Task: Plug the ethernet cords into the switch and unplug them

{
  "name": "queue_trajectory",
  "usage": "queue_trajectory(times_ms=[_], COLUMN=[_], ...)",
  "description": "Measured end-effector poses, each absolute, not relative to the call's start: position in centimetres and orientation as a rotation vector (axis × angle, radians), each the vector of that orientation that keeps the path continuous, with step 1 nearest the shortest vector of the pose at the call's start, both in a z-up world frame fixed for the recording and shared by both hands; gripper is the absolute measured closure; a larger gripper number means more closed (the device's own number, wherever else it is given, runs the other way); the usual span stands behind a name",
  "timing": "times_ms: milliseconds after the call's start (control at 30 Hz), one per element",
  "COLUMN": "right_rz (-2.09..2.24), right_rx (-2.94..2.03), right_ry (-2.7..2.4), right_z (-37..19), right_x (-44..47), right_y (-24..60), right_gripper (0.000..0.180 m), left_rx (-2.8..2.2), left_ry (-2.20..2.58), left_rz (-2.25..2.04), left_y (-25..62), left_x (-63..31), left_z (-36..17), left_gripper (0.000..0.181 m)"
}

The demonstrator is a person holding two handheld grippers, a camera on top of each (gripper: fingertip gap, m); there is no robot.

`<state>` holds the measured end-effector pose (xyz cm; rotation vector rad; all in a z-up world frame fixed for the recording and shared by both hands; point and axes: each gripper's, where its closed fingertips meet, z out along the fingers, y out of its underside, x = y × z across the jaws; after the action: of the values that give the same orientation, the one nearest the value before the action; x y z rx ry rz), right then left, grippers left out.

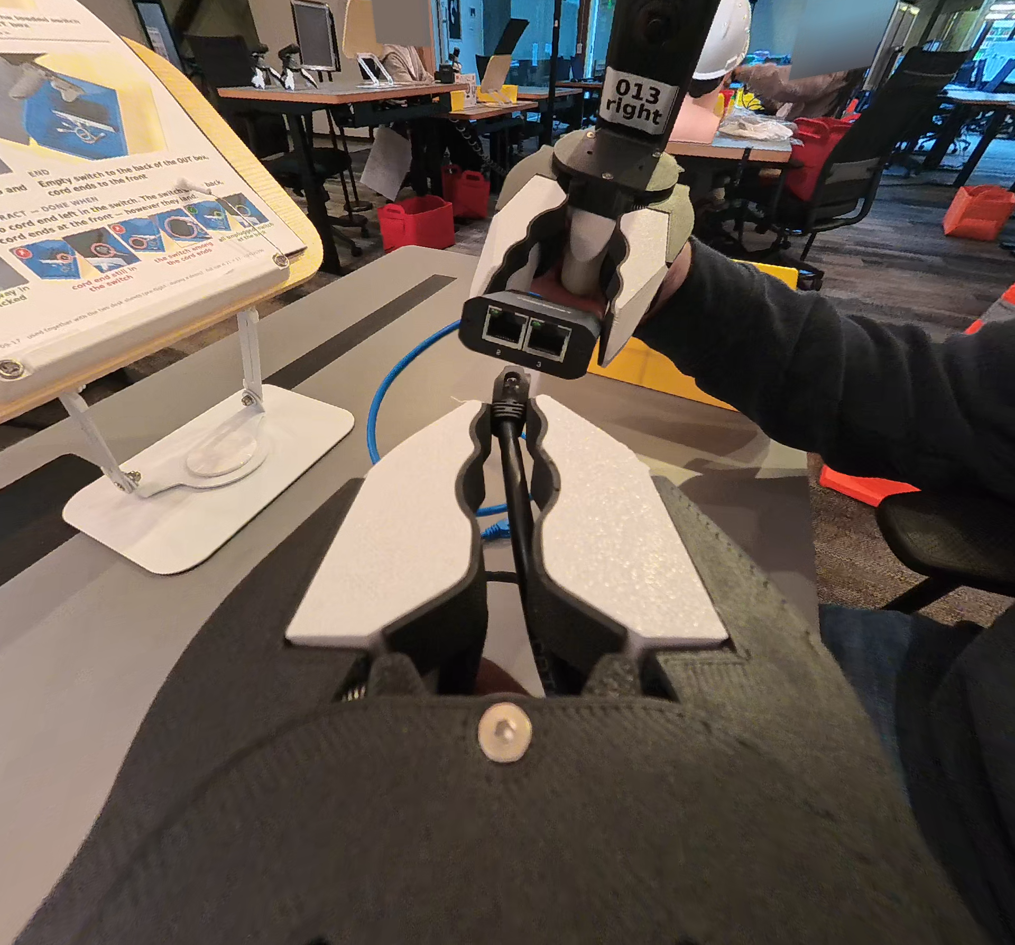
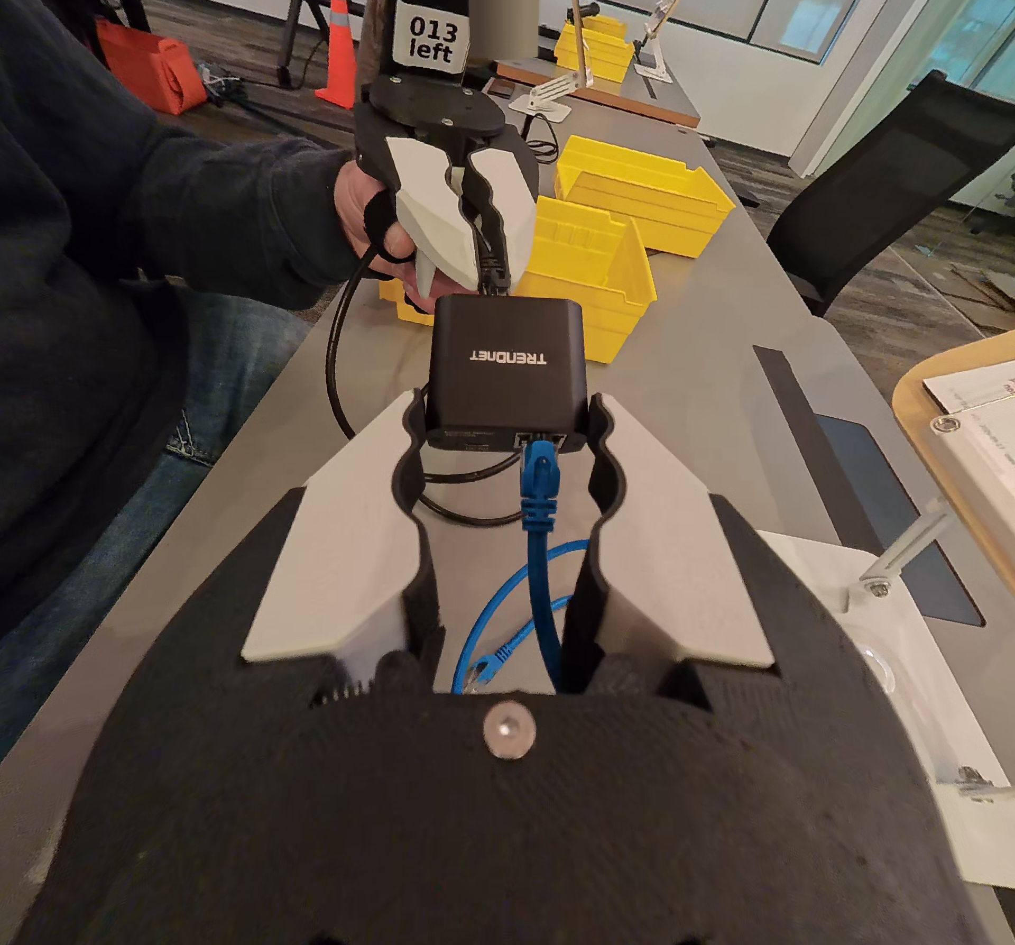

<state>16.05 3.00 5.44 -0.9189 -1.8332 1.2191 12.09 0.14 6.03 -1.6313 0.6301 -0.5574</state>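
My right gripper (image 2: 508, 413) is shut on a small black switch (image 2: 505, 369) and holds it above the grey desk; the switch also shows in the left wrist view (image 1: 527, 333), its two empty front ports facing me. A blue cord (image 2: 541, 523) is plugged into the switch's near side, and its free end (image 2: 483, 668) hangs loose. My left gripper (image 1: 511, 402) is shut on a black cord (image 1: 513, 468) just behind its plug (image 1: 511, 385). The plug tip sits just below the two front ports, apart from them.
A white stand (image 1: 208, 479) with an instruction board (image 1: 110, 193) is on the desk at left. Yellow bins (image 2: 598, 259) stand on the desk beyond the switch. A person's dark sleeves (image 1: 824, 369) hold both grippers. Chairs and red bags fill the room behind. The left gripper's tips are roughly 6 centimetres from the right gripper's.
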Motion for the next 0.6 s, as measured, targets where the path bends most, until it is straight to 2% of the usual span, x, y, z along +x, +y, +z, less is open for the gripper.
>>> queue_trajectory(times_ms=[600], right_rz=[1.292], right_rx=[-0.86], right_ry=[-1.85], right_z=[5.8], right_x=[16.1], right_y=[2.6], right_gripper=[0.121], left_rx=[-1.619], left_ry=[0.653], left_rz=[-0.545], left_y=[0.3], left_x=[12.3], left_z=[7.1], left_gripper=[0.169])
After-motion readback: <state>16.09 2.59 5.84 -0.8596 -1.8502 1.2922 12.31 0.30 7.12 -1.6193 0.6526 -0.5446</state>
